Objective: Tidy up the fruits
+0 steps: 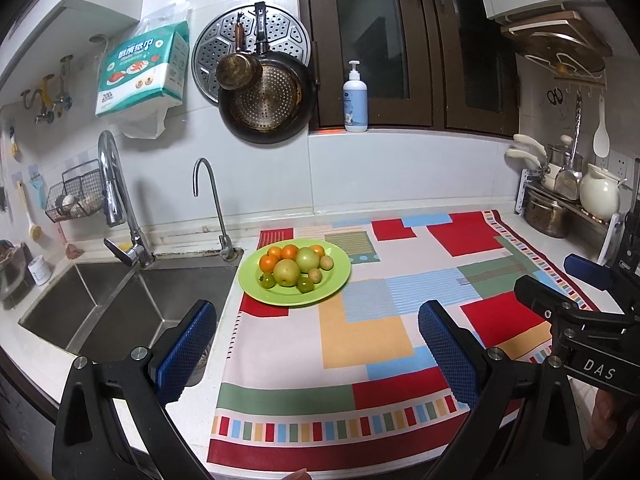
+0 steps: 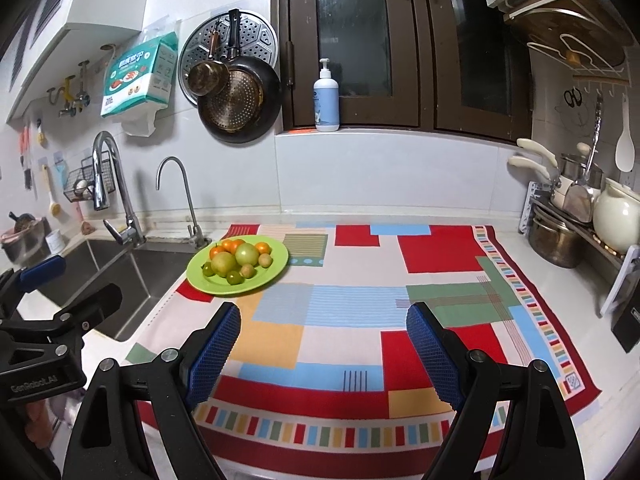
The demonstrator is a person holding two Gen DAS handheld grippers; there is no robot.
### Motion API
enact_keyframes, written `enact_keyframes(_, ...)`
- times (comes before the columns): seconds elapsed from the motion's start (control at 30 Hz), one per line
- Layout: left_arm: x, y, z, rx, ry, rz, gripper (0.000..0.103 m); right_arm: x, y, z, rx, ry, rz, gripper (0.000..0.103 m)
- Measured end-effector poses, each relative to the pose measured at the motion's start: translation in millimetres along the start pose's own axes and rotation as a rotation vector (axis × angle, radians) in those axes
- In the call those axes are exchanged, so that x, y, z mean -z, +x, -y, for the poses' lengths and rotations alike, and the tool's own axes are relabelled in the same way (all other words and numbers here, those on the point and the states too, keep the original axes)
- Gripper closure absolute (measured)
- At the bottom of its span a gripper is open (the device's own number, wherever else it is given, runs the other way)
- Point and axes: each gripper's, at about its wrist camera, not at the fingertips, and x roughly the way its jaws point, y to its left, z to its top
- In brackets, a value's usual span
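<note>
Fruits (image 1: 291, 267) piling on green plate (image 1: 340, 276) at 11 o'clock; left gripper (image 1: 316, 354), right gripper (image 2: 324, 350) gaping, empty. Right view showing kettle (image 2: 616, 216) fully.

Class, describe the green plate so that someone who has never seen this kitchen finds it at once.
Start at the steel sink. Just to its right, on the near-left corner of the patchwork cloth, sits the green plate. It alone is lime green and heaped with fruit.
</note>
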Motion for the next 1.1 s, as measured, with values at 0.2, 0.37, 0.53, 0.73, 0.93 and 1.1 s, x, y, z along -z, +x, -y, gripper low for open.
enact_keyframes(0.2,1,-4,3,-0.003,0.007,0.003,0.0,2,-4,1,0.004,0.001,0.004,0.017)
enact_keyframes(0.37,2,-7,5,-0.017,0.02,0.013,0.0,4,-9,4,0.004,0.004,0.01,0.017)
enact_keyframes(0.53,2,-8,7,-0.032,0.03,0.017,0.0,5,-11,4,0.004,0.005,0.011,0.017)
enact_keyframes(0.73,3,-9,9,-0.032,0.037,0.019,0.0,5,-12,6,0.005,0.007,0.012,0.017)
enact_keyframes(0.93,4,-9,10,-0.029,0.04,0.018,0.0,6,-15,10,0.008,0.01,0.01,0.017)
enact_keyframes(1.1,3,-7,12,-0.035,0.039,0.014,0.0,6,-15,10,0.011,0.011,0.01,0.017)
